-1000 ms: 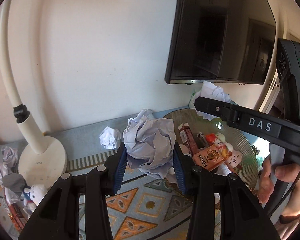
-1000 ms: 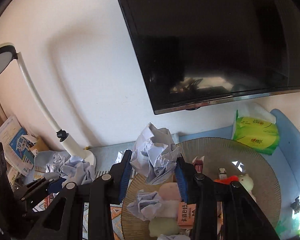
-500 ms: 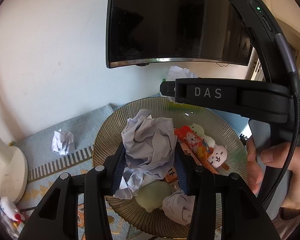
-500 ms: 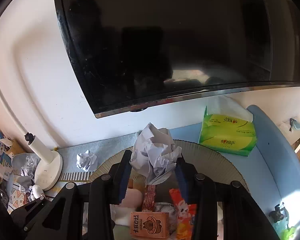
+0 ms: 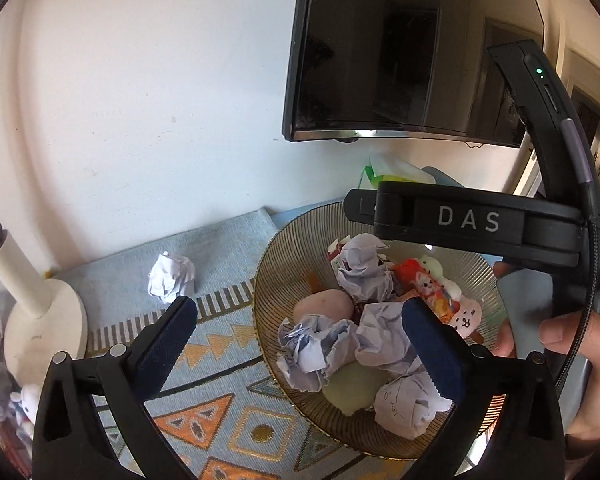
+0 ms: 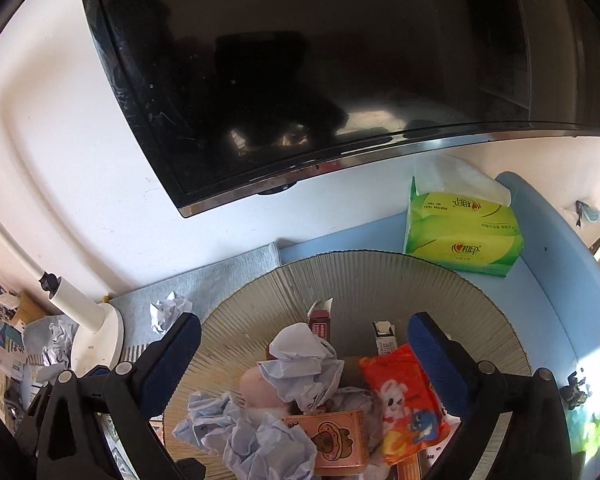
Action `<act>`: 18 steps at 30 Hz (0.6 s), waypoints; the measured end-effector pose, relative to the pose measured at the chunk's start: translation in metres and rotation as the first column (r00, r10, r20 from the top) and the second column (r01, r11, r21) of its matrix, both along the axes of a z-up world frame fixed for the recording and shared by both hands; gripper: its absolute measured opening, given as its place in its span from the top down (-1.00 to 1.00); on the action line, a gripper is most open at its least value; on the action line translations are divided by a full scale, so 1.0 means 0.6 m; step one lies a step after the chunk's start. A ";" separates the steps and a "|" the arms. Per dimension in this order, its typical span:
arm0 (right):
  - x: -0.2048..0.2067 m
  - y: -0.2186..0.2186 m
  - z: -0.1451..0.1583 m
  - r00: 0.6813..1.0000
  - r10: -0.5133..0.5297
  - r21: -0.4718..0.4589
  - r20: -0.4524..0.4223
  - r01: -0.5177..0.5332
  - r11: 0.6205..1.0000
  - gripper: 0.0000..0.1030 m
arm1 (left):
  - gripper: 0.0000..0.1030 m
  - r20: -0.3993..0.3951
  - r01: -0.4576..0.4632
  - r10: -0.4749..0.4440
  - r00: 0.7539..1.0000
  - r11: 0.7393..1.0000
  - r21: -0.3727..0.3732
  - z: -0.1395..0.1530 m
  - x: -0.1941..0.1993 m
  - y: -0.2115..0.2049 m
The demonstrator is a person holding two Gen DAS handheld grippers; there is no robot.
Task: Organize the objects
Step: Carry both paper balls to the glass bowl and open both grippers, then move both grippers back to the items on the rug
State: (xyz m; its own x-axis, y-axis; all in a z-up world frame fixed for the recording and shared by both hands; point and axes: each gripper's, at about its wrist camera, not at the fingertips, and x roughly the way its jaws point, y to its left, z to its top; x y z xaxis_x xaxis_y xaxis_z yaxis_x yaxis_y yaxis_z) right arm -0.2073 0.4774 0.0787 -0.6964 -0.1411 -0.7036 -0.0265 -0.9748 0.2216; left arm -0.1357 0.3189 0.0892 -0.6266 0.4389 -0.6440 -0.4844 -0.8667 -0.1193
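Red packet [image 6: 408, 396] lengthwise toward wall, in bowl [image 6: 380, 276]

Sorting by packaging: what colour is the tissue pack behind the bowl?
Bright green with yellow bands, white tissue poking out; the tissue pack shows best in the right wrist view.

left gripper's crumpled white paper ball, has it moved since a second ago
Yes. The crumpled white paper ball left the open left gripper and now lies down in the ribbed brown bowl.

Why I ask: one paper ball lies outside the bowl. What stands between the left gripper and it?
Nothing visible: the paper ball lies on bare mat just beyond the open left gripper.
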 end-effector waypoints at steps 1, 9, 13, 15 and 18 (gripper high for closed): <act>0.003 -0.008 0.005 1.000 0.000 0.002 -0.008 0.000 1.000 -1.00 | -0.99 0.004 -0.010 0.010 1.000 1.000 0.004 0.002 -0.004 -0.009; 0.028 -0.097 0.043 0.997 0.060 0.012 -0.048 -0.060 0.998 -1.00 | -0.99 -0.024 -0.125 0.124 0.992 0.992 -0.009 0.028 0.001 -0.117; 0.052 -0.161 0.055 0.990 0.124 0.002 -0.064 -0.124 0.992 -1.00 | -0.99 -0.030 -0.222 0.220 0.975 0.974 -0.044 0.026 0.049 -0.213; 0.064 -0.196 0.055 0.985 0.160 -0.003 -0.066 -0.161 0.987 -1.00 | -0.99 -0.017 -0.270 0.269 0.963 0.960 -0.072 0.015 0.063 -0.266; 0.085 -0.256 0.051 0.973 0.223 -0.016 -0.062 -0.224 0.974 -1.00 | -0.99 0.018 -0.348 0.352 0.936 0.931 -0.107 -0.008 0.084 -0.350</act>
